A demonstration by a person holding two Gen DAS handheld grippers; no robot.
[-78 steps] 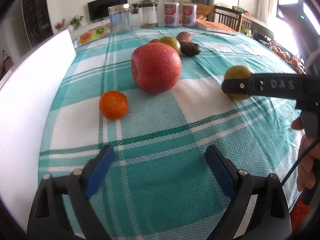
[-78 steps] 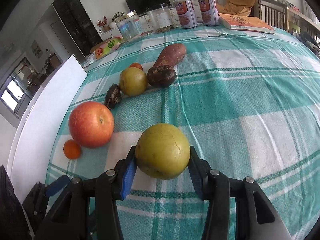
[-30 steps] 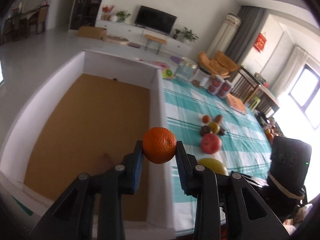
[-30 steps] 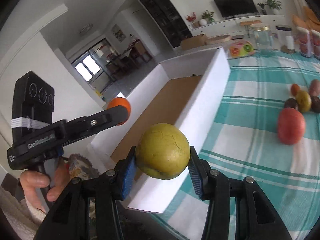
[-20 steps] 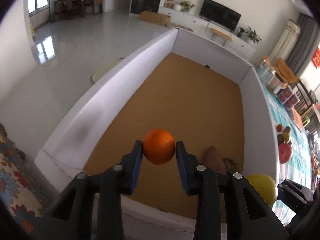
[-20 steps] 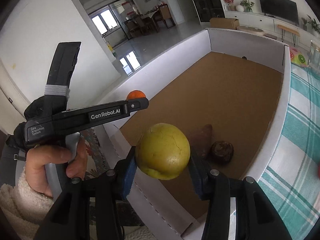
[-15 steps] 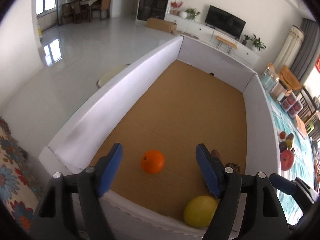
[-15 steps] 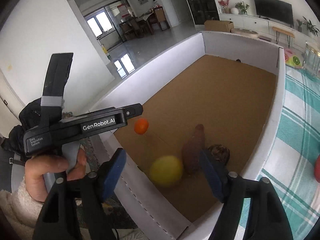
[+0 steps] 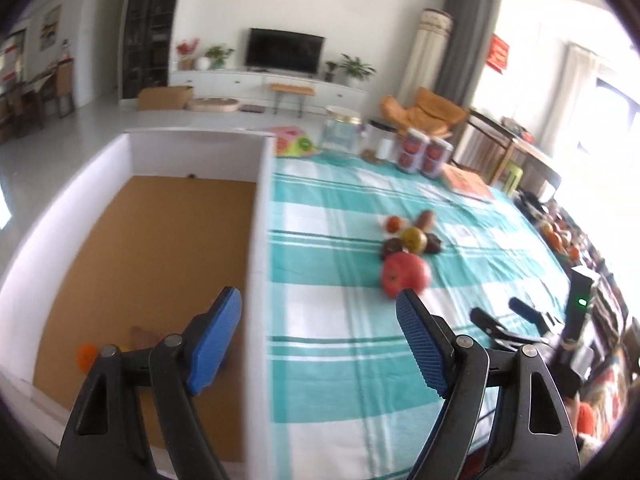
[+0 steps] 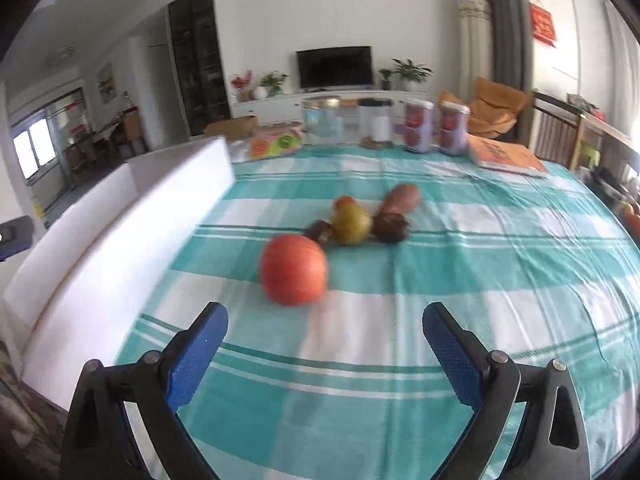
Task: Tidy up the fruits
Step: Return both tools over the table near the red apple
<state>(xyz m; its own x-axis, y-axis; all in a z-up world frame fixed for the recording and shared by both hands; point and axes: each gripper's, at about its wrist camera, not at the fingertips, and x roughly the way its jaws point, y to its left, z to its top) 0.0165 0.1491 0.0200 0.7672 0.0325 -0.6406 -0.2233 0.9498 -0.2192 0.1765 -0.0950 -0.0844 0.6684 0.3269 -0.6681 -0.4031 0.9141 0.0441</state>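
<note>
My left gripper [image 9: 320, 340] is open and empty above the white wall of the box [image 9: 260, 216]. The small orange [image 9: 86, 356] lies on the box's brown floor, partly hidden by my left finger. A big red apple [image 9: 405, 278] sits on the checked tablecloth [image 9: 340, 304], with a yellow-green fruit [image 9: 414, 239] and several dark and brown items behind it. My right gripper [image 10: 324, 356] is open and empty, low over the cloth; the apple [image 10: 294, 274] lies just ahead of it. The right gripper also shows in the left wrist view [image 9: 504, 316].
Glass jars [image 10: 320, 122], printed cans [image 10: 436, 124] and an orange book [image 10: 506, 156] stand at the table's far edge. The box's white wall [image 10: 120, 236] runs along the table's left side. A chair [image 10: 556, 132] stands at the far right.
Both grippers opened and dropped the orange and the yellow-green fruit into the box. Since then both have swung right, away from the box, toward the fruit on the table.
</note>
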